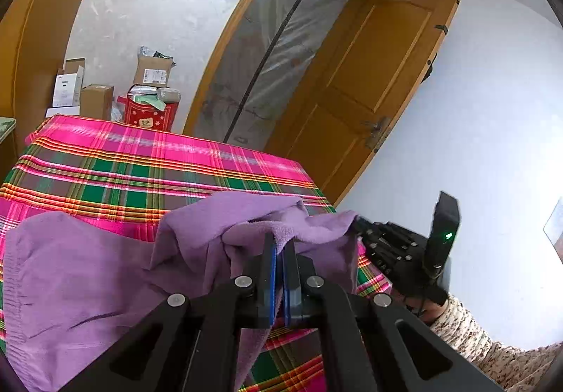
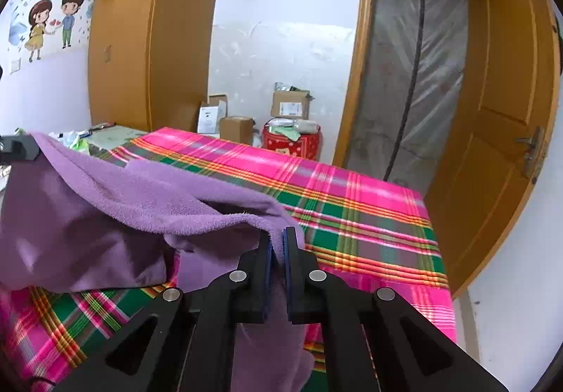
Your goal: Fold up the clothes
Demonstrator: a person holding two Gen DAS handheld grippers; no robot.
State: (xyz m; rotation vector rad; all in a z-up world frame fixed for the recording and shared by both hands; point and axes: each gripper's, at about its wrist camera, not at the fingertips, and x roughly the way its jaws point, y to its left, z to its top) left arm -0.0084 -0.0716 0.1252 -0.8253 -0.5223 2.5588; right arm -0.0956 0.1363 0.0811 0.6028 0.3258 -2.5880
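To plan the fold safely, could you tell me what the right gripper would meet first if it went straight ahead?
The right gripper is shut on the purple garment; beyond it, probably the plaid-covered table, though depth is unclear.

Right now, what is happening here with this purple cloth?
A person is folding a purple fleece garment over a table with a plaid cloth, using two hand-held grippers. The left gripper is shut on one edge of the garment, and the right gripper is shut on another edge. The fabric between them is lifted and hangs bunched, while part of it rests on the table. The fold is not yet laid down.
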